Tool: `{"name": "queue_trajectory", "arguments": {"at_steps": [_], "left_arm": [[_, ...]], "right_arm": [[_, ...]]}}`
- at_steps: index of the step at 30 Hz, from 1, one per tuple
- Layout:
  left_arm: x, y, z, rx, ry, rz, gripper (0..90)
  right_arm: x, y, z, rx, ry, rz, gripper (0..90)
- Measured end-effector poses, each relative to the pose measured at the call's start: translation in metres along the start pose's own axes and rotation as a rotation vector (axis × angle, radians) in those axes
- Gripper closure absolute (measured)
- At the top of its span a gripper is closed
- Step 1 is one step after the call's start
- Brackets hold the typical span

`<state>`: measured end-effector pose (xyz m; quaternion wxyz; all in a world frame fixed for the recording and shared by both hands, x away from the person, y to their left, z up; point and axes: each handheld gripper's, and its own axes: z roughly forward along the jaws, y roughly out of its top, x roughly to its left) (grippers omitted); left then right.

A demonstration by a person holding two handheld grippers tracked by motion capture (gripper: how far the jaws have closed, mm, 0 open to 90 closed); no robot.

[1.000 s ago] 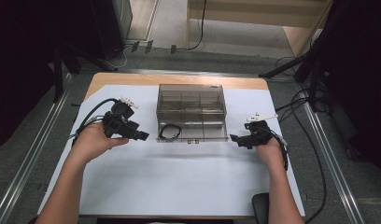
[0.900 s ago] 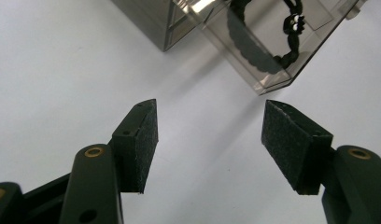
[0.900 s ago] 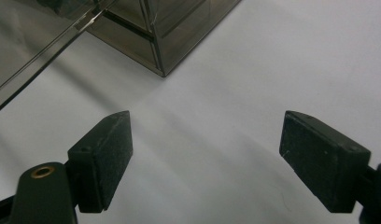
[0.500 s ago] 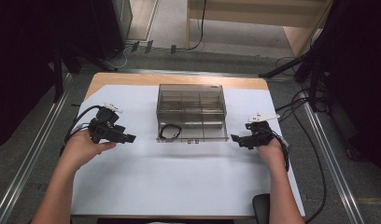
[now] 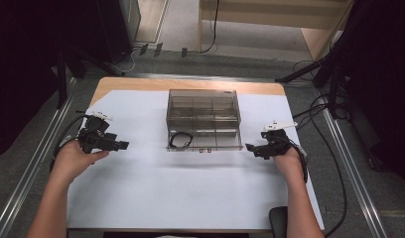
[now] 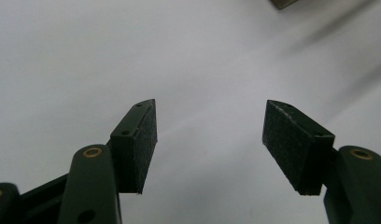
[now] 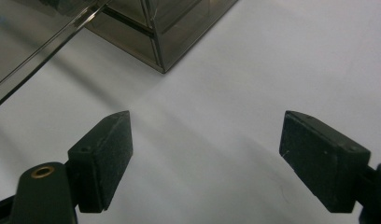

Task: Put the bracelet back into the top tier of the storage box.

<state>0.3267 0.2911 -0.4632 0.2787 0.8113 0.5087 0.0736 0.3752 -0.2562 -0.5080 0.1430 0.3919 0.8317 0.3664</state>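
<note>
Resting on the white-covered desk (image 5: 190, 193), the clear smoky compartment box (image 5: 204, 119) sits at centre, toward the far edge, with a black cable loop (image 5: 181, 140) at its near-left corner. Left hand-held gripper (image 5: 122, 145) is well to the box's left, jaws spread, nothing between them. Right hand-held gripper (image 5: 249, 147) is just beside the near-right corner, jaws likewise apart and empty. Judgement: box looks like thin rigid plastic, light, slick-walled, prone to sliding or cracking. Best hold: a wall edge or corner, gentle squeeze. Cable: limp, light; pinch the loop.
</note>
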Motion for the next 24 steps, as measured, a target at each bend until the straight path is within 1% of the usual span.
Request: {"name": "queue_trajectory", "arguments": {"at_steps": [2,6,9,10,17,21,24], "left_arm": [[0.003,-0.001,0.0,-0.009,0.009,-0.012,37.0],[0.007,-0.002,-0.001,-0.02,0.007,-0.024,37.0],[0.011,-0.003,-0.001,-0.016,0.011,-0.032,36.8],[0.012,-0.004,-0.001,-0.016,0.01,-0.041,36.8],[0.019,-0.007,-0.004,-0.031,0.009,-0.064,36.8],[0.022,-0.009,-0.006,-0.036,0.017,-0.076,36.0],[0.023,-0.009,-0.005,-0.046,0.031,-0.088,35.6]], "right_arm": [[0.0,0.0,0.0,0.0,0.0,0.001,18.3],[0.0,0.0,0.0,0.003,0.0,0.0,18.3],[0.001,0.0,0.001,0.007,0.001,-0.005,18.3],[0.001,0.0,0.001,0.008,0.001,-0.006,18.3],[0.001,0.0,0.001,0.01,0.001,-0.005,18.3],[0.001,0.0,0.002,0.01,0.002,-0.006,18.3],[0.001,0.0,0.002,0.011,0.002,-0.005,18.3]]}}
